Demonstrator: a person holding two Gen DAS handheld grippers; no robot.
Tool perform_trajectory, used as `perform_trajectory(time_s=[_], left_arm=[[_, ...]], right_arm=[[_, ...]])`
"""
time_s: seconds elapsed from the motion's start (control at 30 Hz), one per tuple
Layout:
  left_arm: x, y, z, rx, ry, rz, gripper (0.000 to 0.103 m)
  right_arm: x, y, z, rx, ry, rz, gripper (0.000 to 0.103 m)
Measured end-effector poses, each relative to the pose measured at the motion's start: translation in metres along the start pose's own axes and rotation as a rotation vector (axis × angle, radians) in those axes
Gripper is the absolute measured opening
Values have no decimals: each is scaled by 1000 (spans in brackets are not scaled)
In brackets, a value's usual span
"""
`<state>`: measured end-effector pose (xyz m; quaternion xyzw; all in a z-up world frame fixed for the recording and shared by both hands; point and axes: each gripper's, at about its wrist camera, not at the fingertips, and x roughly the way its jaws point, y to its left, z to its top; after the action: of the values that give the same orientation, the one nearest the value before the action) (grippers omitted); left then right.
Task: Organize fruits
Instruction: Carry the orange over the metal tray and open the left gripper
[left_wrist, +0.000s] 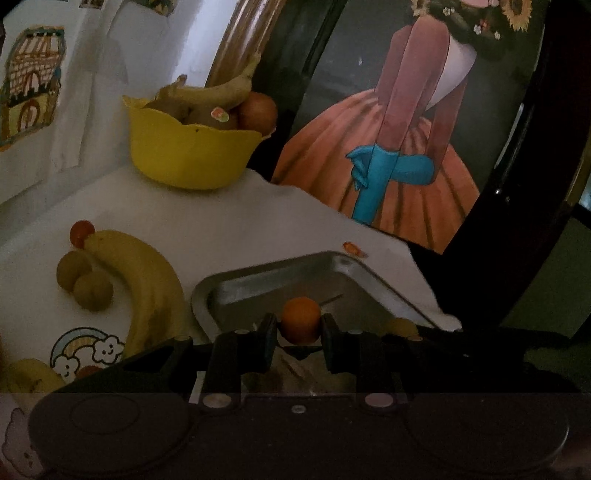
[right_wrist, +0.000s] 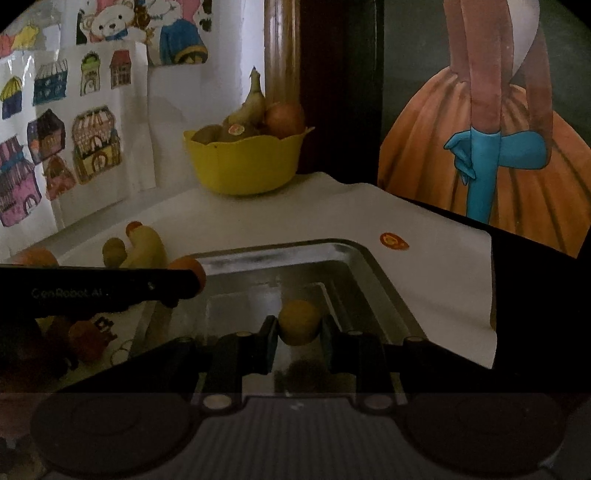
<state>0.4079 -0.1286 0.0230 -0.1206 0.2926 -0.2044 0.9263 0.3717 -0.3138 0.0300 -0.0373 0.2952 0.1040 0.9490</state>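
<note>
My left gripper (left_wrist: 300, 326) is shut on a small orange fruit (left_wrist: 301, 319) and holds it over the metal tray (left_wrist: 347, 266). My right gripper (right_wrist: 299, 328) is shut on a small yellow fruit (right_wrist: 298, 321) over the same tray (right_wrist: 354, 254). The left gripper's body (right_wrist: 110, 290) crosses the right wrist view at the left, with the orange fruit (right_wrist: 192, 271) at its tip. A banana (left_wrist: 147, 280), two brown round fruits (left_wrist: 92, 290) and a small red fruit (left_wrist: 82, 230) lie on the white table left of the tray.
A yellow bowl (left_wrist: 192, 155) with bananas and round fruit stands at the back by the wall; it also shows in the right wrist view (right_wrist: 243, 166). A dark framed painting (left_wrist: 406, 147) leans behind the table at the right. The table's edge runs close beside the tray.
</note>
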Motion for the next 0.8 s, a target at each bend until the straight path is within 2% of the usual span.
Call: perform_trajectory(time_s=[0.1,0.47,0.8], left_arm=[[3,2,-2,0,19,24,27],[11,5,-1,-9,58,21,27],[12,5,-2,6,62,19,28]], right_arm=[[2,1,0,2,12,-8,28],[4,5,0,-12,38,-29,28],[4,5,-2,-10,49,-37,28]])
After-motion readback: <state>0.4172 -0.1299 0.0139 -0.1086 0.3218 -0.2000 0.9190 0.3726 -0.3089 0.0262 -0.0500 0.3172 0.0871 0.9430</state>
